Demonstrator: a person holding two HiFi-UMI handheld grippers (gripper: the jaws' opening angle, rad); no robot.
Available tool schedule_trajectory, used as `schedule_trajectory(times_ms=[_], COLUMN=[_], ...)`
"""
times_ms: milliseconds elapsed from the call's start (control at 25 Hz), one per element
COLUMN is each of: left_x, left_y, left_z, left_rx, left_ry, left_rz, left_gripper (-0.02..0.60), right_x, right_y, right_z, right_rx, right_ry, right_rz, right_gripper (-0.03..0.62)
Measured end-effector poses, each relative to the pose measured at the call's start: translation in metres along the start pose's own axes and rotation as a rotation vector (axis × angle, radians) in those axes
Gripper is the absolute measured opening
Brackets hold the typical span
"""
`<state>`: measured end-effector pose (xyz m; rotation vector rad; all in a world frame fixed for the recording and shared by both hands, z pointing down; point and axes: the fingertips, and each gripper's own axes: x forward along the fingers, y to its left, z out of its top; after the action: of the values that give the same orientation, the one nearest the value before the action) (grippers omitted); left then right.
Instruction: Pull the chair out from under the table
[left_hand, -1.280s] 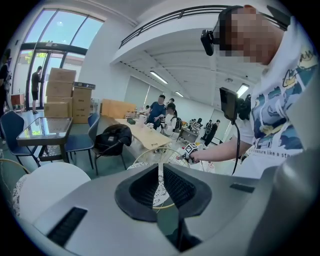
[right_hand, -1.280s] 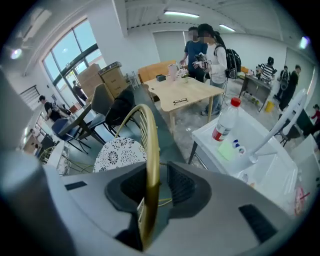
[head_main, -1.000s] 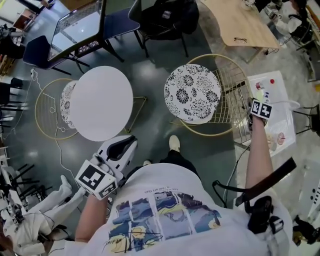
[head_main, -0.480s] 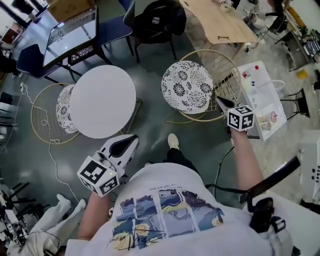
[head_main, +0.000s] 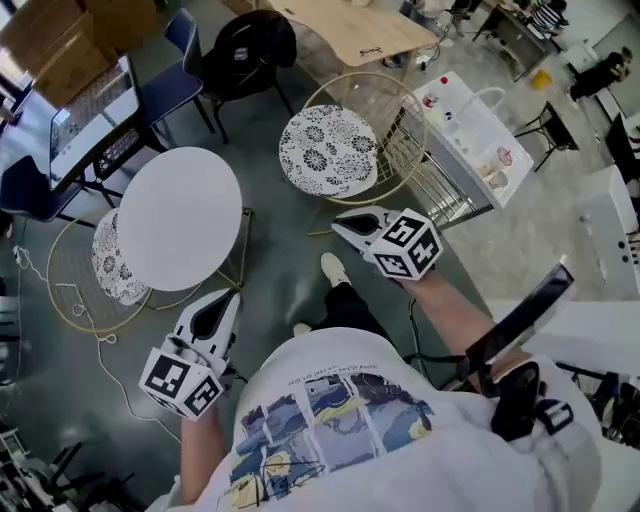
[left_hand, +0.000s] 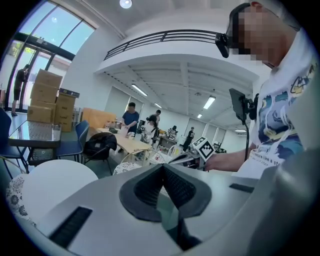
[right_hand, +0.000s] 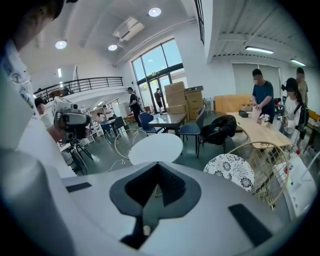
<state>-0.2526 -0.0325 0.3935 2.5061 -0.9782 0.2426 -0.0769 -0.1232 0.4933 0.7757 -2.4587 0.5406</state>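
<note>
The white round table (head_main: 178, 218) stands at the left of the head view. One gold wire chair with a patterned cushion (head_main: 328, 150) stands apart from it, to its right. A second such chair (head_main: 108, 262) sits partly under the table's left side. My right gripper (head_main: 338, 226) hangs in the air between the freed chair and my body, shut and empty. Shut and empty too, my left gripper (head_main: 232, 297) hovers below the table's near edge. In the right gripper view the table (right_hand: 156, 147) and the freed chair (right_hand: 231, 169) lie ahead of the jaws.
A white bag-like box (head_main: 465, 135) leans by the freed chair's right side. Behind stand a wooden table (head_main: 345, 25), a chair with a black bag (head_main: 245, 45) and a glass-topped table (head_main: 85, 105). A cable (head_main: 100, 340) trails on the floor. My shoe (head_main: 333, 268) is near the chair.
My right gripper has left the chair's right rim and swung left and toward my body, with its jaws now shut. The left gripper has drifted lower in the head view, and the head view has turned.
</note>
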Motion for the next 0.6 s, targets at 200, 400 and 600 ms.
schedule_trajectory(times_ms=[200,400,600], left_x=[-0.022,-0.037,-0.044], left_y=[-0.018,-0.032,-0.036], left_z=[-0.013,-0.012,-0.016], left_rx=[0.013,0.04,0.041], left_ry=[0.015,0.019,0.015], left_rz=[-0.018,-0.028,-0.029], left_gripper=[0.011,0.01,0.01], right_x=[-0.006,-0.01,-0.01], right_y=[0.08,0.132,0.162], right_z=[0.002,0.01,0.021], right_rx=[-0.058,-0.092,-0.167], right_ry=[0.001,0.003,-0.003], right_rz=[0.069,0.135,0.164], right_gripper=[0.011,0.011,0.011])
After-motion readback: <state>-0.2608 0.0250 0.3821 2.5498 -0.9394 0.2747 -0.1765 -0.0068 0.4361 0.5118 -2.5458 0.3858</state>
